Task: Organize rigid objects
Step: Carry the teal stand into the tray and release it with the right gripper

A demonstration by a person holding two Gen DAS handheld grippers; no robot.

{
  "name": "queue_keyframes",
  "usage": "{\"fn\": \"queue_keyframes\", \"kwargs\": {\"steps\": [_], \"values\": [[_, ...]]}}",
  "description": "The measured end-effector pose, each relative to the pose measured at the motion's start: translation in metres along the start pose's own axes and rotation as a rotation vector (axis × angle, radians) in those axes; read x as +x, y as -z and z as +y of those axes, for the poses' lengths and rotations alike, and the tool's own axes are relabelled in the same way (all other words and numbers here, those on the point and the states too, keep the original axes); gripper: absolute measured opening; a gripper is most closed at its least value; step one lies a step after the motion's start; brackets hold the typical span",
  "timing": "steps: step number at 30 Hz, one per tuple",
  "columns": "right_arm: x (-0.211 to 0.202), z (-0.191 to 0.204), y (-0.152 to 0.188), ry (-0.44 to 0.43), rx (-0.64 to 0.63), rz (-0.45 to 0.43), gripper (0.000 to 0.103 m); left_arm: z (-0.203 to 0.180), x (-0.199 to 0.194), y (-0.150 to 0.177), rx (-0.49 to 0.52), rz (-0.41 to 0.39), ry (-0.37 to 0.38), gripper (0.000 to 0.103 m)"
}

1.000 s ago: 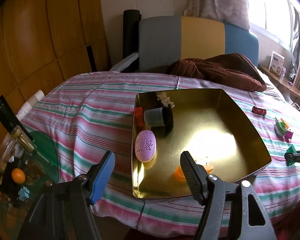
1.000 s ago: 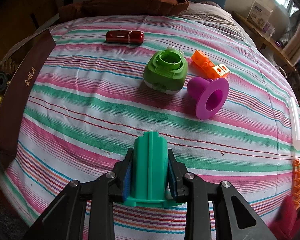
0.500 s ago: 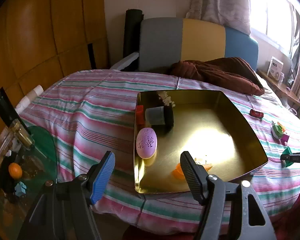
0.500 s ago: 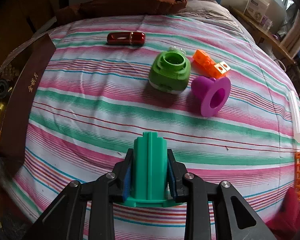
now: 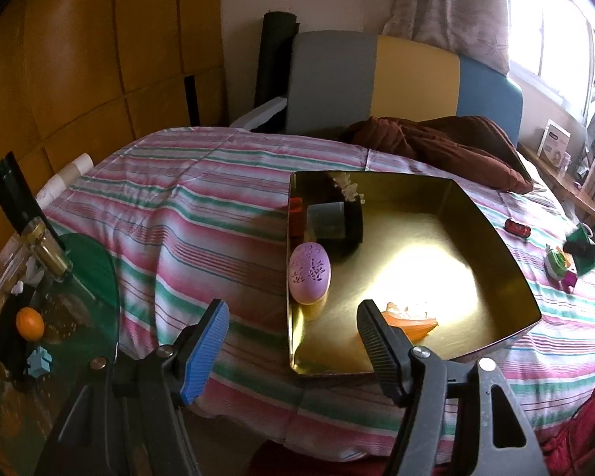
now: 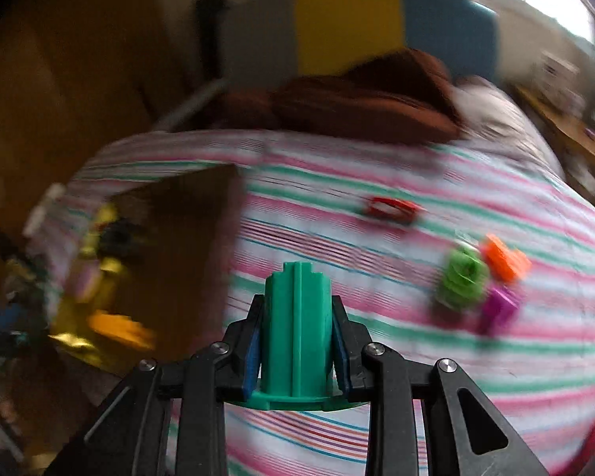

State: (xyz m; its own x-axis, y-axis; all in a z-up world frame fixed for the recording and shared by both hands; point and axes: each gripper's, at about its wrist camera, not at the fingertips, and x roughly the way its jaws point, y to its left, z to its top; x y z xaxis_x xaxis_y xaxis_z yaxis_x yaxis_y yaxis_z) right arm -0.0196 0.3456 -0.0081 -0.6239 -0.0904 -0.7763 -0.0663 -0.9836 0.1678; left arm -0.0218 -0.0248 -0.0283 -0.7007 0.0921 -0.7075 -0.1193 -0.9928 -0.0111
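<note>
My right gripper (image 6: pixel 296 335) is shut on a green ribbed plastic piece (image 6: pixel 297 329) and holds it above the striped cloth; it also shows in the left wrist view (image 5: pixel 583 246), raised at the far right. The gold tray (image 5: pixel 492 234) sits mid-table holding a purple oval case (image 5: pixel 310 271), a grey cup (image 5: pixel 329 220), a red block (image 5: pixel 296 208) and an orange piece (image 5: pixel 410 321). My left gripper (image 5: pixel 291 341) is open and empty, in front of the tray's near left corner. A red toy car (image 6: pixel 392 209), lime green piece (image 6: pixel 462 277), orange block (image 6: pixel 505 263) and purple funnel (image 6: pixel 498 309) lie on the cloth.
The table carries a pink and green striped cloth (image 5: pixel 186 218). A brown blanket (image 5: pixel 440 146) lies at the back by a grey, yellow and blue chair (image 5: pixel 377 79). A green glass side table (image 5: pixel 59 309) with bottles and an orange stands at the left.
My right gripper lifted the green piece off the cloth and swung left toward the tray; its view is now blurred. My left gripper drew back slightly and stays open.
</note>
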Motion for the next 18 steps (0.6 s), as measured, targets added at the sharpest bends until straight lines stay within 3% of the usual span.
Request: {"fn": "queue_keyframes", "kwargs": {"steps": [9,14,18], "values": [[0.034,0.149,-0.022,-0.313,-0.203,0.024,0.030,0.031,0.002,0.000,-0.070,-0.002,-0.054,0.068],[0.074,0.223,-0.008,-0.398,-0.315,0.100,0.030,0.055,0.003,0.002,-0.120,-0.001,-0.104,0.068],[0.114,0.258,0.011,-0.405,-0.382,0.199,0.030,0.066,0.009,0.007,-0.145,0.019,-0.120,0.068]]}}
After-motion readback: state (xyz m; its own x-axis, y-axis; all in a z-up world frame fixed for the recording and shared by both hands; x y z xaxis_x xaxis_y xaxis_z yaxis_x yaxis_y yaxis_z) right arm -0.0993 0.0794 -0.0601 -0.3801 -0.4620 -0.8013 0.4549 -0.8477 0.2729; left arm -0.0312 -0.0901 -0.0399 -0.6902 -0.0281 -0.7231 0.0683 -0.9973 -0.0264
